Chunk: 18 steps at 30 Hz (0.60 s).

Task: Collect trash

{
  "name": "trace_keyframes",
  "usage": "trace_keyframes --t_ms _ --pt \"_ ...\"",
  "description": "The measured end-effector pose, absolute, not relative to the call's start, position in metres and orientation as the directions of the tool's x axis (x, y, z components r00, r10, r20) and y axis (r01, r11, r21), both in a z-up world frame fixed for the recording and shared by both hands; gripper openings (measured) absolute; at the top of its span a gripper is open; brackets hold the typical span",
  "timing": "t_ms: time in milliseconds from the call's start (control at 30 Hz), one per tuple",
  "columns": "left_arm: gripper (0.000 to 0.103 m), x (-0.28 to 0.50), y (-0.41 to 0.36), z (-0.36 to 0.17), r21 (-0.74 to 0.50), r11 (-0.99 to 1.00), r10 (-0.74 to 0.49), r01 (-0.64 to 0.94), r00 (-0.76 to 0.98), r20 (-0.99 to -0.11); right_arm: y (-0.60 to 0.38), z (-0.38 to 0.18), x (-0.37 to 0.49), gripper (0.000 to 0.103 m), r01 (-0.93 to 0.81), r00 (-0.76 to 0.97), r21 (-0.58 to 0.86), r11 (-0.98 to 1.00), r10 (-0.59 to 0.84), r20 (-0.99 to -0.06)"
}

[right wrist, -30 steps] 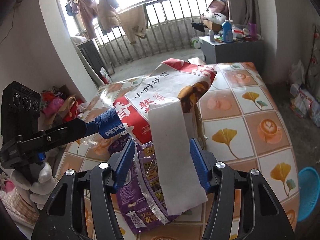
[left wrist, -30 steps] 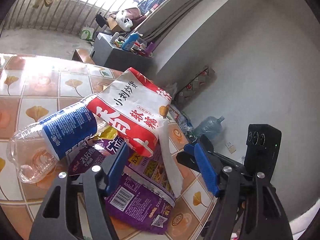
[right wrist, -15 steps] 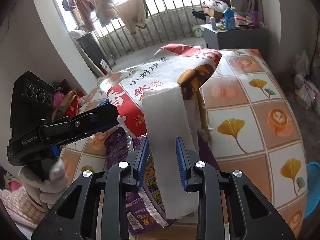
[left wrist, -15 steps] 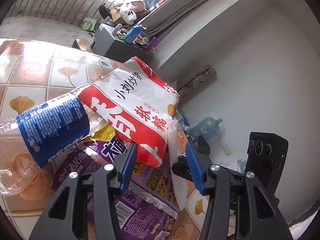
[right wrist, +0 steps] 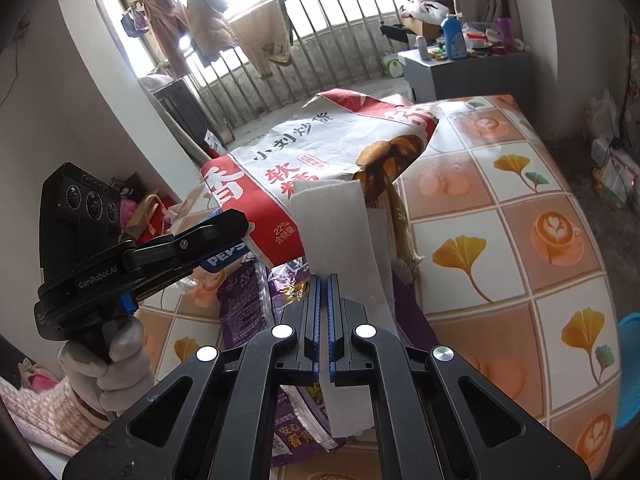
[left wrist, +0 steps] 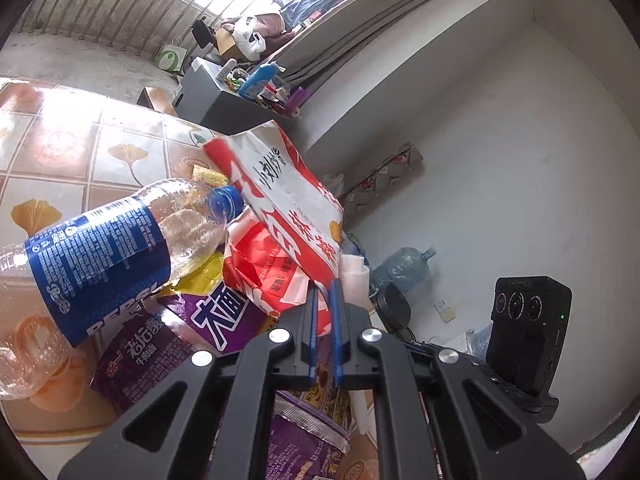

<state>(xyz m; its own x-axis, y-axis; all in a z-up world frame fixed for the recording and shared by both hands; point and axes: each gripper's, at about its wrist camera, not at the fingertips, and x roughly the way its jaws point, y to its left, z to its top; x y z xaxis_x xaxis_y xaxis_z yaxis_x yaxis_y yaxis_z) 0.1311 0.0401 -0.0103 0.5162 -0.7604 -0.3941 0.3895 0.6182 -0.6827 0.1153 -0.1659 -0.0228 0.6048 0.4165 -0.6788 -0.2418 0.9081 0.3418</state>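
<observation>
Bright daylight through a barred balcony window, with clothes hung along the rail. Grey cabinet cluttered with bottles beside grey curtains. White walls. Large water jug on the floor. Tile-patterned tablecloth in orange and white.

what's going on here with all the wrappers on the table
A person is collecting trash from a tiled table with two handheld claws. The left claw is shut on the edge of a red and white snack bag. The right claw is shut on a strip of white tissue paper. An empty Pepsi bottle and purple noodle wrappers lie underneath.
</observation>
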Motion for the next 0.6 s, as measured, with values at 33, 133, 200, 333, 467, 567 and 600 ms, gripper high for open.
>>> trace_keyframes --t_ms 33,133,200,333,467,567,600 --pt "0.002 0.131 0.040 -0.008 -0.682 0.615 -0.763 0.397 0.518 -0.386 -0.168 -0.021 0.114 0.001 -0.239 0.610 0.347 0.907 0.418 -0.674" --pt "0.001 0.126 0.039 0.000 -0.672 0.608 -0.768 0.422 0.527 -0.365 -0.173 -0.015 0.111 0.000 -0.231 0.626 0.356 0.906 0.418 -0.658" --pt "0.000 0.122 0.038 0.005 -0.665 0.607 -0.769 0.435 0.532 -0.354 -0.177 -0.010 0.108 0.000 -0.226 0.639 0.362 0.904 0.418 -0.646" --pt "0.000 0.119 0.035 0.016 -0.654 0.599 -0.775 0.462 0.539 -0.329 -0.186 -0.001 0.104 0.000 -0.209 0.668 0.366 0.907 0.406 -0.624" --pt "0.000 0.121 0.030 0.024 -0.650 0.589 -0.784 0.481 0.535 -0.314 -0.198 0.008 0.100 0.000 -0.193 0.696 0.370 0.909 0.393 -0.601" --pt "0.000 0.123 0.026 0.030 -0.650 0.577 -0.793 0.495 0.531 -0.299 -0.207 0.015 0.096 0.000 -0.181 0.718 0.374 0.910 0.382 -0.582" --pt "0.000 0.122 0.024 0.032 -0.646 0.575 -0.794 0.502 0.531 -0.294 -0.210 0.016 0.094 0.000 -0.176 0.724 0.374 0.910 0.377 -0.577"
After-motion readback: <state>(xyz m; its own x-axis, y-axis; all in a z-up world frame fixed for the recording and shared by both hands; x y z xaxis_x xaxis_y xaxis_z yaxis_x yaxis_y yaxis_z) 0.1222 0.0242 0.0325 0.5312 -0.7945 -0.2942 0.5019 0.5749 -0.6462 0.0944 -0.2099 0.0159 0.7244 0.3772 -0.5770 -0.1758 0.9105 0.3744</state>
